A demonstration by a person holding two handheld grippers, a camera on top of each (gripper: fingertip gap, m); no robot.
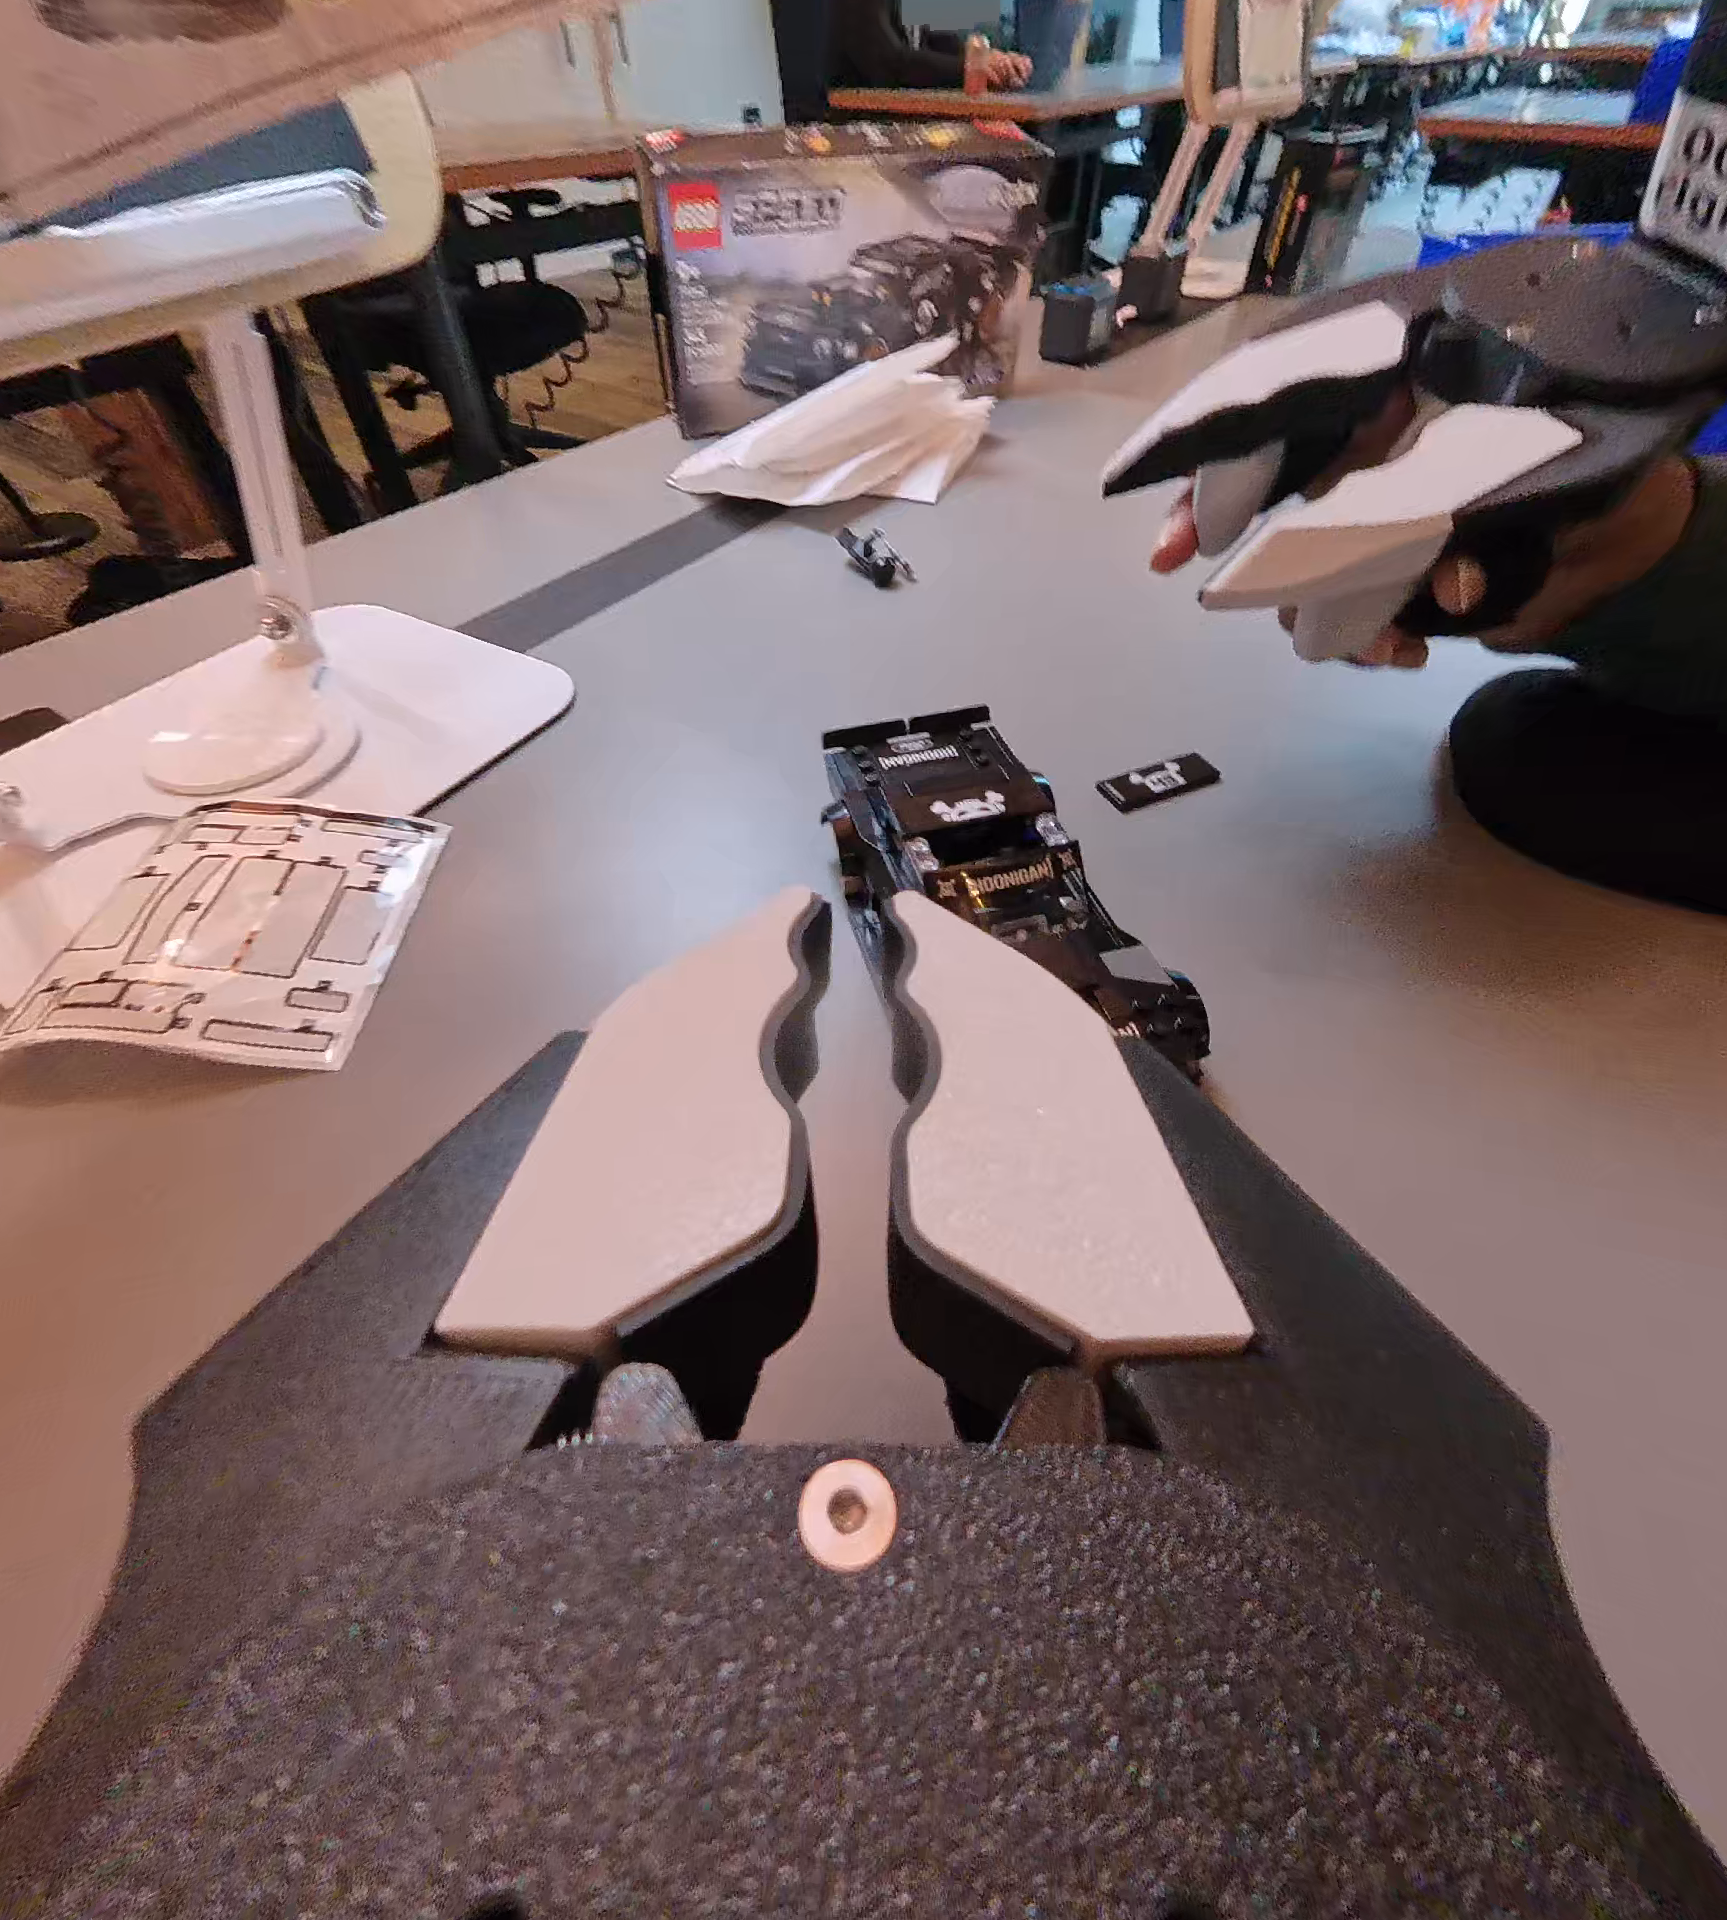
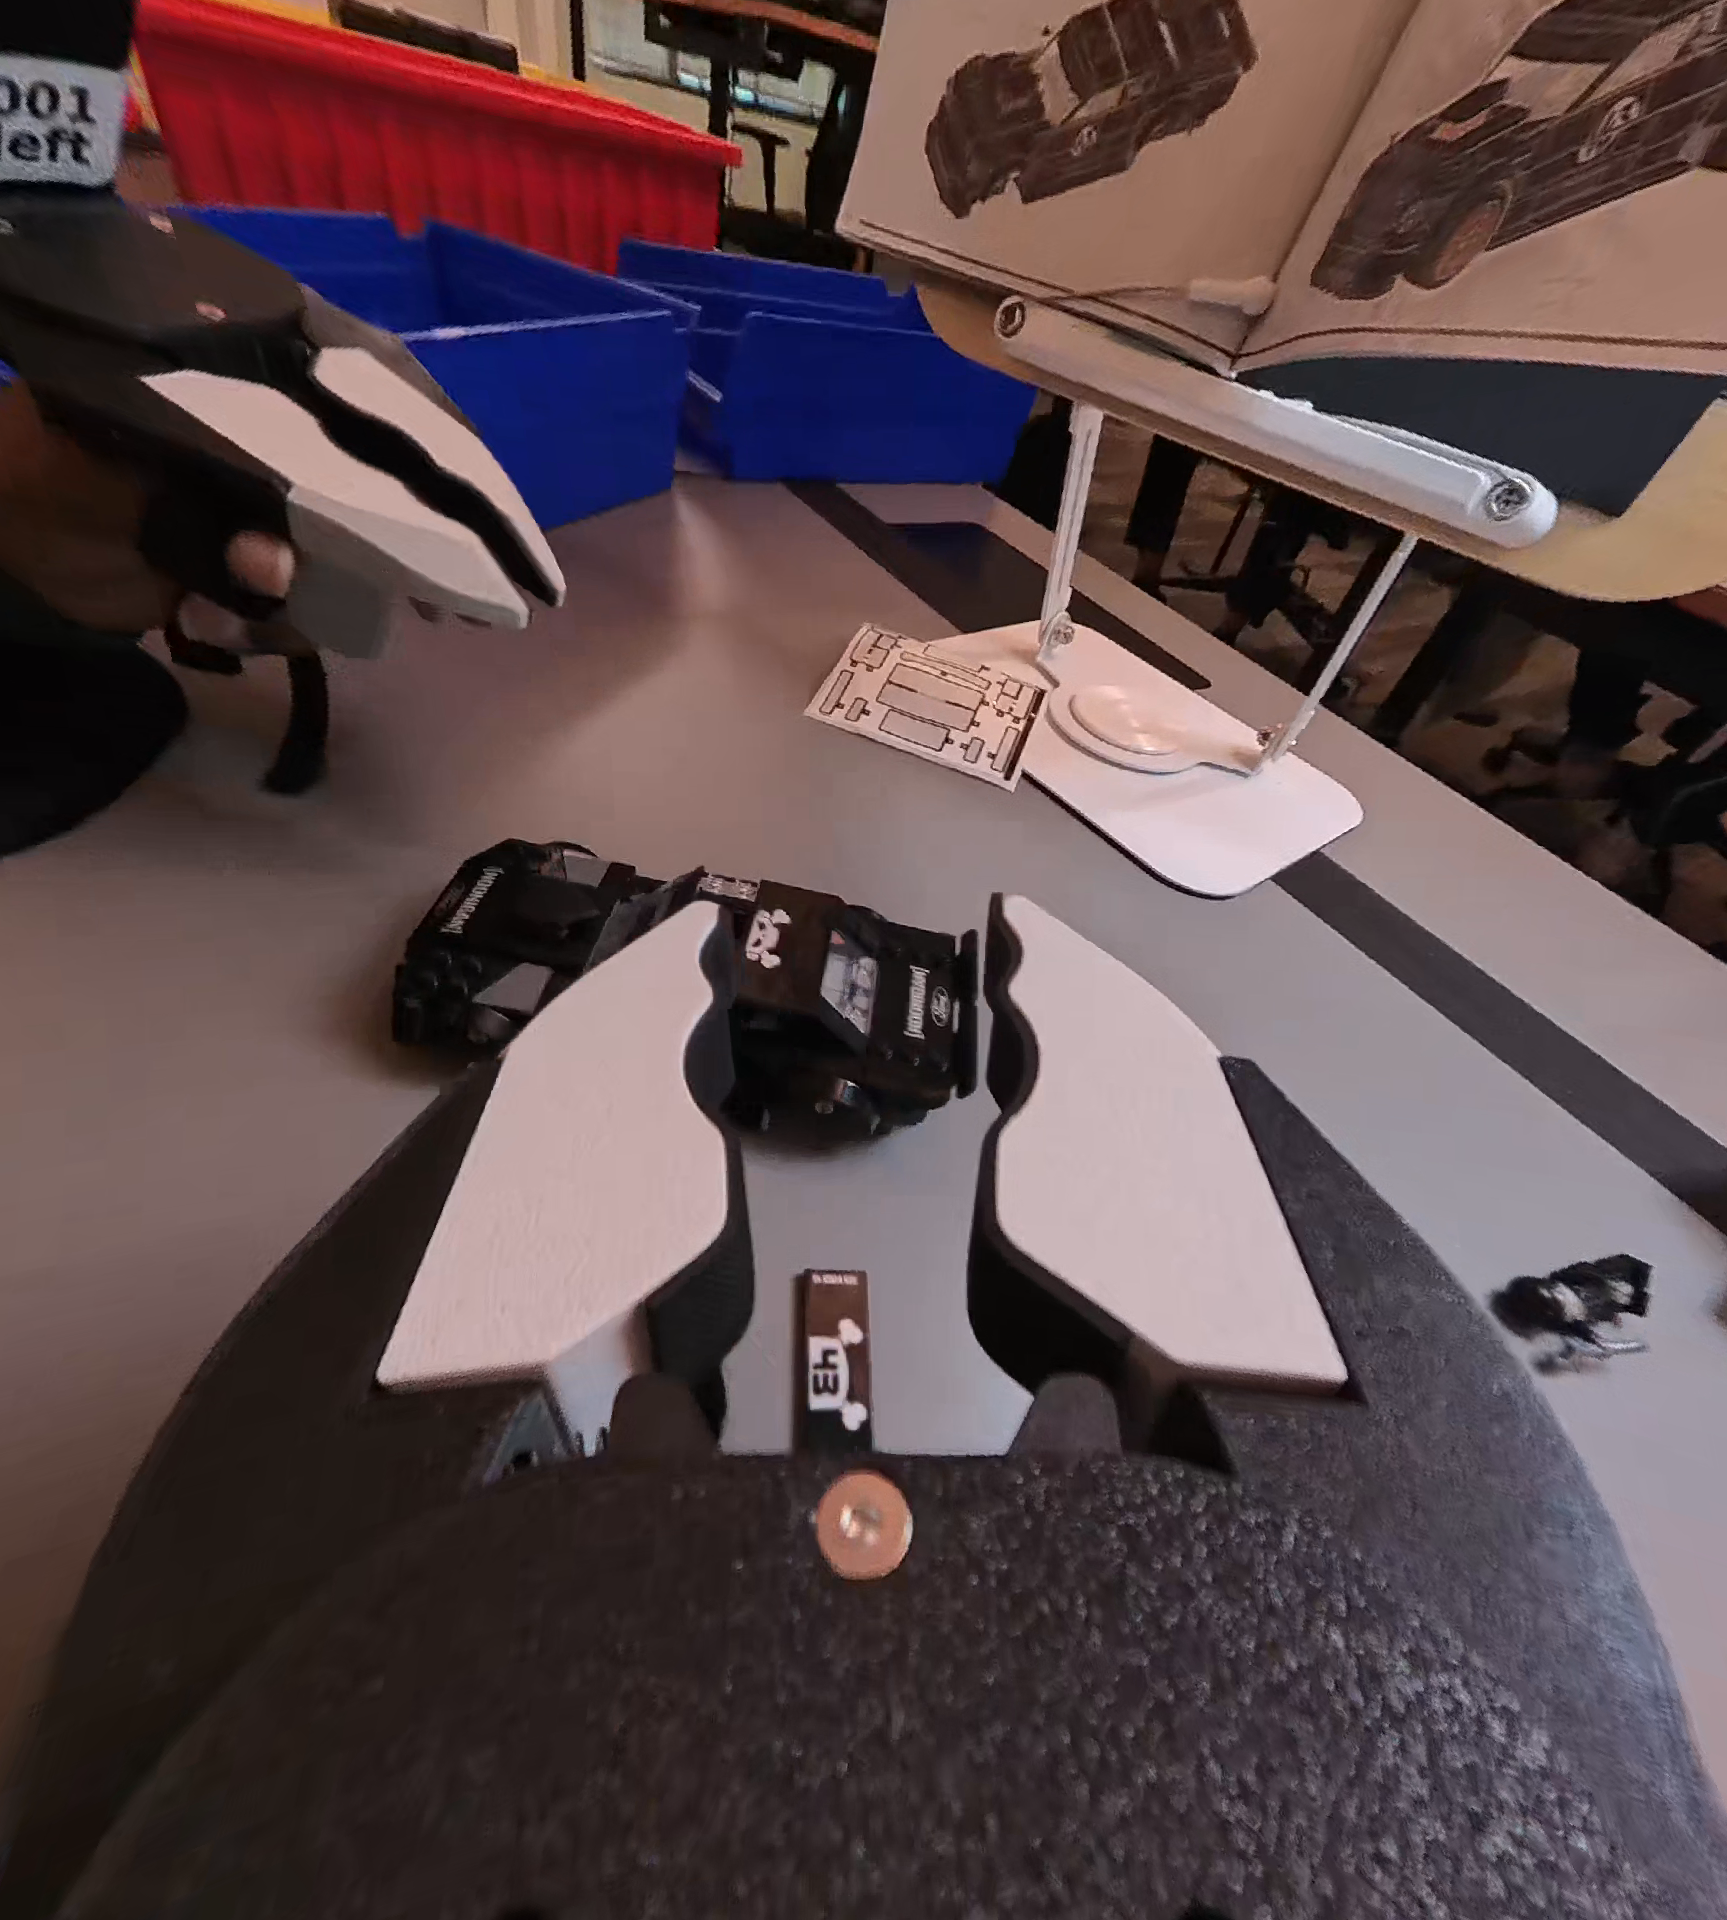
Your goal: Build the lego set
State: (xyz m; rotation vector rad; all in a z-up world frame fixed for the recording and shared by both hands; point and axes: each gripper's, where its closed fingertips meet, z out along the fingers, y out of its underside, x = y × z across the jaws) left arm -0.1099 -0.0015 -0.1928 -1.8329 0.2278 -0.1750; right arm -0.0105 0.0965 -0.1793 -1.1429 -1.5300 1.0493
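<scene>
Grey bench (image 1: 1358,1143) with a dark seam; blue bins (image 2: 568,353) at eleven o'clock, red bin (image 2: 423,125) behind, office chairs (image 1: 516,343) beyond.

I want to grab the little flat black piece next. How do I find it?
Start at the grey table and find the black lego car. The flat black tile lies just beside it, apart from it. Unlike the car, it is one thin strip with a white sticker.

The car body (image 1: 1004,883) lay mid-table (image 1: 1358,1143), a flat tile (image 1: 1157,781) just beside it, the box (image 1: 838,281) standing well behind.
</scene>
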